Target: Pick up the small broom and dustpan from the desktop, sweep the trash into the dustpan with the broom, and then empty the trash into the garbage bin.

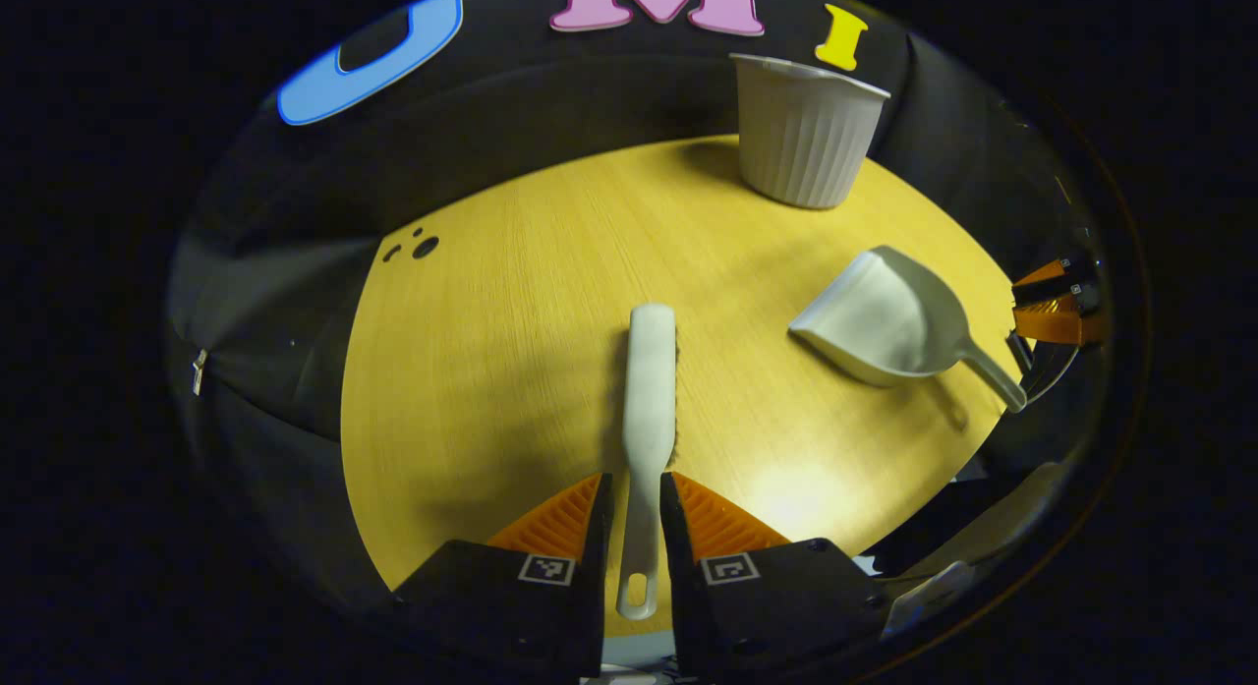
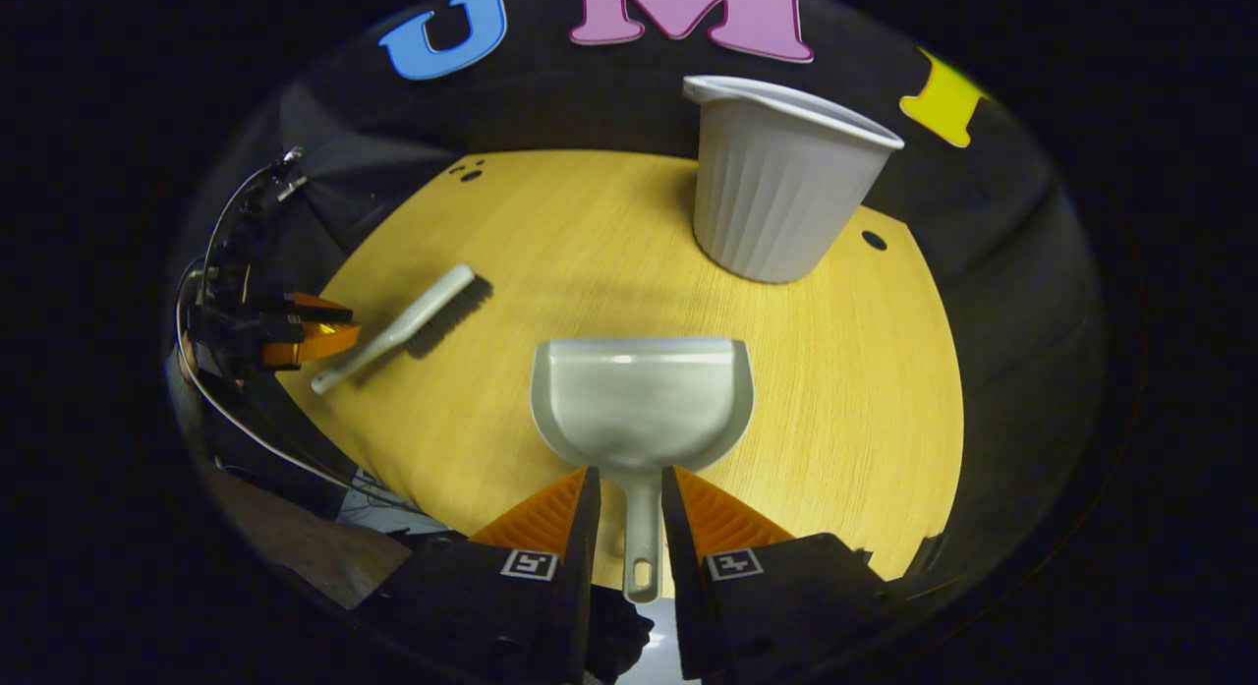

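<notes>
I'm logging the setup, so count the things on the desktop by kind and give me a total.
Broom: 1
Dustpan: 1
Garbage bin: 1
Small dark trash bits near the far edge: 3 in the left gripper view
Total: 6

From my station I read the desktop as warm yellow wood with fine straight grain running lengthwise, marked by a few small black round holes near its far edge. The broom has a pale grey-white plastic handle and back, with dark bristles that I see along its side in the right gripper view. The dustpan is a smooth light grey, plain all over, its handle the same shade. The garbage bin is off-white with narrow vertical ribs down its wall and a plain smooth rim. Black cloth surrounds the desktop.
</notes>
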Demonstrator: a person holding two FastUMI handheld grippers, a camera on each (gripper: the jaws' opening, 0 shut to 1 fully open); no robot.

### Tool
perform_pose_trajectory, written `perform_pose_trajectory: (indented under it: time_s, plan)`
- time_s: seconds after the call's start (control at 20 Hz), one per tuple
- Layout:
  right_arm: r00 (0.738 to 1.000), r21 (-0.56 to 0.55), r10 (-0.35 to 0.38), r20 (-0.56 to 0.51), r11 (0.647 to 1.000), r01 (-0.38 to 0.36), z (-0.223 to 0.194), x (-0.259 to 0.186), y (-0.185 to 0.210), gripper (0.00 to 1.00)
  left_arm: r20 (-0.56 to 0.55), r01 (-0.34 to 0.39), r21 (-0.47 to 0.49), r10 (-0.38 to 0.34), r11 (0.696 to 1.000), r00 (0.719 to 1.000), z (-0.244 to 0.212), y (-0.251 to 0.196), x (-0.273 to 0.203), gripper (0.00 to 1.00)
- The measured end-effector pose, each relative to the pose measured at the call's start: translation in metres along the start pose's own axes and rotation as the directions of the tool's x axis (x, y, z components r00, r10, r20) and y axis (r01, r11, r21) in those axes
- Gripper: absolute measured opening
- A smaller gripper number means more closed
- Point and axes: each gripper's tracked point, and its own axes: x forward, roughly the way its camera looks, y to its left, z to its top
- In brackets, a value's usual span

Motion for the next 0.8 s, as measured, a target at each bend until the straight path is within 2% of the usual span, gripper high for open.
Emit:
perform_pose_trajectory:
  time_s: [0.15,0.25,0.3,0.35,0.45,0.6,0.7,0.75,0.8]
  plan:
    - [0.987,-0.016,-0.009,0.158,1.0,0.012,0.047,-0.023,0.006,0.4,0.209,0.038,-0.052,-0.027,0.998,0.978,0.057,-0.003,-0.029,0.32]
    - [0.961,-0.041,-0.013,0.277,0.999,0.026,0.082,-0.044,0.013,0.4,0.326,0.038,-0.086,-0.008,0.996,0.945,0.087,0.004,-0.05,0.32]
    - [0.942,-0.055,-0.015,0.335,0.998,0.035,0.098,-0.057,0.014,0.43,0.385,0.038,-0.098,0.002,0.994,0.923,0.103,0.007,-0.064,0.29]
    - [0.919,-0.065,-0.019,0.393,0.997,0.048,0.11,-0.065,0.014,0.4,0.441,0.036,-0.108,0.015,0.994,0.897,0.119,0.01,-0.079,0.32]
    - [0.867,-0.079,-0.021,0.497,0.994,0.069,0.131,-0.082,0.015,0.38,0.537,0.028,-0.119,0.04,0.993,0.843,0.14,0.014,-0.107,0.32]
    - [0.81,-0.062,-0.031,0.585,0.995,0.083,0.141,-0.099,0.014,0.38,0.629,0.033,-0.113,0.046,0.993,0.776,0.16,0.013,-0.138,0.33]
    - [0.792,-0.046,-0.039,0.609,0.995,0.085,0.139,-0.101,0.016,0.39,0.648,0.027,-0.117,0.056,0.993,0.759,0.158,0.011,-0.145,0.33]
    - [0.793,-0.048,-0.037,0.609,0.995,0.084,0.14,-0.1,0.016,0.38,0.646,0.033,-0.122,0.054,0.992,0.761,0.155,0.01,-0.145,0.33]
    - [0.797,-0.055,-0.035,0.603,0.995,0.085,0.139,-0.1,0.016,0.39,0.642,0.045,-0.125,0.046,0.991,0.766,0.152,0.006,-0.147,0.38]
